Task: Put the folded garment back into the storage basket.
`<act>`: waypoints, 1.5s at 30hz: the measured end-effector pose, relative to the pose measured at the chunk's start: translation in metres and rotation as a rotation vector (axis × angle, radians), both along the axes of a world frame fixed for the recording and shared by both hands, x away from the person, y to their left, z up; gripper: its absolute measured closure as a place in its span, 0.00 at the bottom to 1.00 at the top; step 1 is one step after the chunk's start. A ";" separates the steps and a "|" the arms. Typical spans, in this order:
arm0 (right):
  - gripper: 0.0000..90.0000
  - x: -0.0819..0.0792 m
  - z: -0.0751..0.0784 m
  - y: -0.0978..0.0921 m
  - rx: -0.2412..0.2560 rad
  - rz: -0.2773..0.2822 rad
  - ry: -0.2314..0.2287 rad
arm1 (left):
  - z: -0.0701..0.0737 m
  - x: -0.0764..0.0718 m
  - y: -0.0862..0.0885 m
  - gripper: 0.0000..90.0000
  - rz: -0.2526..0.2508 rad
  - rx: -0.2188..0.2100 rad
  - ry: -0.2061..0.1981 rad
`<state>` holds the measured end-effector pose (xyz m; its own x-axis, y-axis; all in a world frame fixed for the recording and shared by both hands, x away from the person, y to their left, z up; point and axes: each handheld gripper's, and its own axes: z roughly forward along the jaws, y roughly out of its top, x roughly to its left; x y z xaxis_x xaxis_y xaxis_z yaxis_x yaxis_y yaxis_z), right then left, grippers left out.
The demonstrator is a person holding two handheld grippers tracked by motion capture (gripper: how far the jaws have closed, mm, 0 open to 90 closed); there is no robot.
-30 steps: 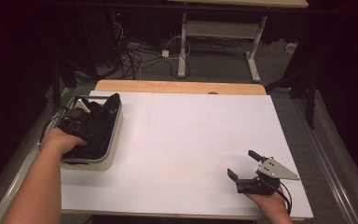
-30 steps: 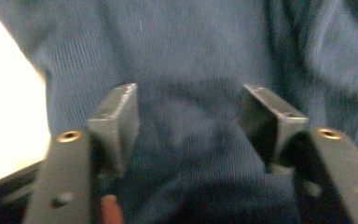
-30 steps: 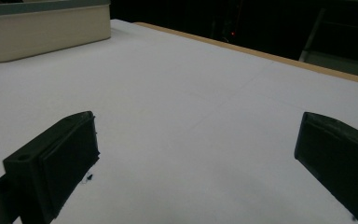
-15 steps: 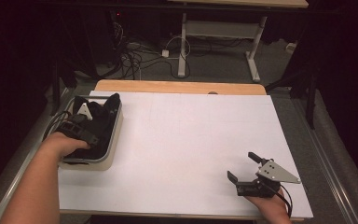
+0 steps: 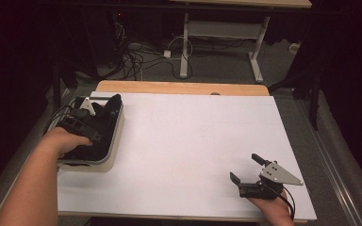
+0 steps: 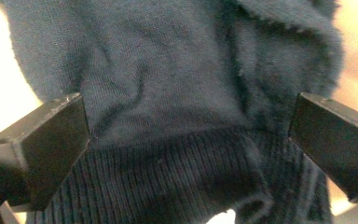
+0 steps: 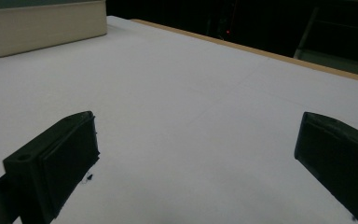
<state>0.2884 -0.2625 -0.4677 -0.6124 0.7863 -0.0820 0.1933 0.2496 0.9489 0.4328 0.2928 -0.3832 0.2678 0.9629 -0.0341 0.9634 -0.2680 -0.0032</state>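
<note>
1. My left gripper [image 6: 186, 154] is down in the bin [image 5: 115, 141], jaws wide apart, w/ nothing pinched yet.
2. Dark knit garment [image 6: 177, 93] lies straight ahead between the jaws; ribbed hem nearest me, smooth knit beyond it. It's bunched inside the bin, a fold poking over the far rim.
3. Ribs run away from me, so the hem's long axis spans the jaw gap; I reckon closing here gathers the hem.
4. My right gripper [image 5: 246, 170] sits well apart from the bin on the white table [image 5: 193, 136], jaws spread, empty. Left is far nearer.
</note>
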 end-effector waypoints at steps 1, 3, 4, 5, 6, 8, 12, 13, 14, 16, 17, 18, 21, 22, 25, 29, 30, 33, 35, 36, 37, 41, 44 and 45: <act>0.00 0.000 0.000 0.000 0.001 0.000 0.000 | 0.004 0.000 -0.002 0.00 0.001 -0.001 -0.008; 0.00 -0.001 0.000 -0.001 -0.001 -0.001 0.000 | 0.013 -0.001 -0.007 0.00 -0.008 -0.006 -0.017; 0.00 -0.001 0.000 -0.001 0.001 -0.003 0.000 | 0.018 -0.002 -0.010 0.00 -0.013 -0.006 -0.020; 0.00 -0.001 0.000 -0.001 0.001 -0.004 0.001 | 0.022 -0.003 -0.013 0.00 -0.017 -0.007 -0.023; 0.00 -0.001 0.000 -0.001 -0.001 -0.007 0.000 | 0.025 -0.003 -0.017 0.00 -0.020 -0.009 -0.028; 0.00 -0.001 0.000 -0.002 -0.001 -0.010 0.001 | 0.032 -0.003 -0.026 0.00 -0.033 -0.008 -0.029; 0.00 -0.002 0.000 -0.003 -0.004 -0.017 0.002 | 0.043 -0.003 -0.047 0.00 -0.068 -0.004 -0.033; 0.00 -0.002 0.000 -0.003 -0.004 -0.020 0.003 | 0.045 -0.003 -0.052 0.00 -0.078 -0.005 -0.035; 0.00 -0.002 0.000 -0.004 -0.005 -0.020 0.003 | 0.046 -0.003 -0.058 0.00 -0.088 -0.004 -0.034; 0.00 -0.002 -0.001 -0.005 -0.005 -0.025 0.005 | 0.048 -0.002 -0.069 0.00 -0.109 -0.008 -0.037; 0.00 -0.002 -0.001 -0.005 -0.004 -0.027 0.005 | 0.049 -0.001 -0.074 0.00 -0.118 -0.012 -0.036; 0.00 -0.002 -0.001 -0.005 -0.004 -0.028 0.005 | 0.048 0.000 -0.081 0.00 -0.130 -0.008 -0.037; 0.00 -0.002 -0.001 -0.006 -0.007 -0.027 0.004 | 0.045 0.002 -0.094 0.00 -0.152 -0.023 -0.033; 0.00 -0.002 -0.001 -0.006 -0.006 -0.026 0.004 | 0.045 0.002 -0.094 0.00 -0.152 -0.023 -0.033; 0.00 -0.002 -0.002 -0.007 -0.007 -0.029 0.006 | 0.035 0.005 -0.113 0.00 -0.189 -0.039 -0.021; 0.00 -0.004 -0.002 -0.008 -0.012 -0.030 0.004 | 0.022 0.006 -0.131 0.00 -0.235 -0.058 -0.013; 0.00 -0.004 -0.002 -0.008 -0.013 -0.031 0.004 | 0.018 0.006 -0.134 0.00 -0.244 -0.061 -0.008; 0.00 -0.005 -0.002 -0.008 -0.016 -0.032 0.004 | 0.004 0.007 -0.144 0.00 -0.271 -0.066 -0.003; 0.00 -0.005 -0.003 -0.007 -0.017 -0.031 0.006 | -0.005 0.008 -0.149 0.00 -0.288 -0.065 -0.003; 0.00 -0.005 -0.003 -0.008 -0.019 -0.031 0.007 | -0.009 0.008 -0.152 0.00 -0.298 -0.068 -0.005; 0.00 -0.005 -0.003 -0.008 -0.019 -0.032 0.007 | -0.013 0.008 -0.154 0.00 -0.306 -0.072 -0.009; 0.00 -0.005 -0.003 -0.008 -0.018 -0.035 0.006 | -0.028 0.007 -0.162 0.00 -0.338 -0.081 -0.019; 0.00 -0.005 -0.003 -0.008 -0.020 -0.038 0.010 | -0.036 0.005 -0.168 0.00 -0.354 -0.092 -0.033; 0.00 -0.006 -0.003 -0.008 -0.021 -0.037 0.011 | -0.039 0.004 -0.169 0.00 -0.360 -0.096 -0.042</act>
<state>0.2828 -0.2704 -0.4708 -0.5841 0.8064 -0.0926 0.2129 0.2623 0.9412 0.4370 0.1239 -0.4218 0.5921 0.7994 -0.1017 0.8059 -0.5872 0.0760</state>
